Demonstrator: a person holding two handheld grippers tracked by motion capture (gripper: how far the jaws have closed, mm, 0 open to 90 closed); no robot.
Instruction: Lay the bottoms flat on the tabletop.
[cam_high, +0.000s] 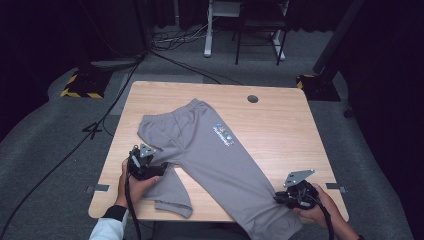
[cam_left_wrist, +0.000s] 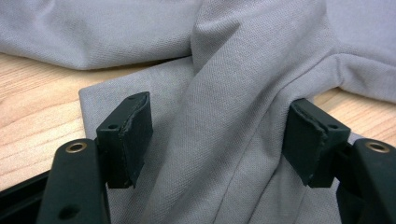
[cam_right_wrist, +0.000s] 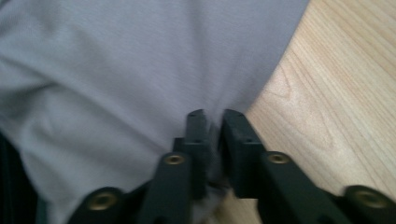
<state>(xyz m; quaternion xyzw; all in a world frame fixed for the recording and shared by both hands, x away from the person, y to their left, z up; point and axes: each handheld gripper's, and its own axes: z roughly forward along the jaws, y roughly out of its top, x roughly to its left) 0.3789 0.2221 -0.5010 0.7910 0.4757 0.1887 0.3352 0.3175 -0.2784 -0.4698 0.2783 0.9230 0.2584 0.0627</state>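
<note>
- Forearms enter the high view from 6 o'clock; the left gripper (cam_high: 145, 164) sits at 8 o'clock on the short folded leg of the grey trousers (cam_high: 215, 150), and the right gripper (cam_high: 295, 194) at 5 o'clock on the long leg's edge. The trousers lie diagonally over the wooden bench (cam_high: 280, 120), with the waistband toward 11 o'clock.
- Left gripper view: the jaws stand wide apart, with a raised ridge of cloth (cam_left_wrist: 233, 116) between them; whether they press it I cannot tell.
- Right gripper view: the jaws are almost together, pinching a small fold of cloth (cam_right_wrist: 140, 70) at its edge.
- I judge the fabric light, soft and limp; it will sag, so hems or seams are better holds.
</note>
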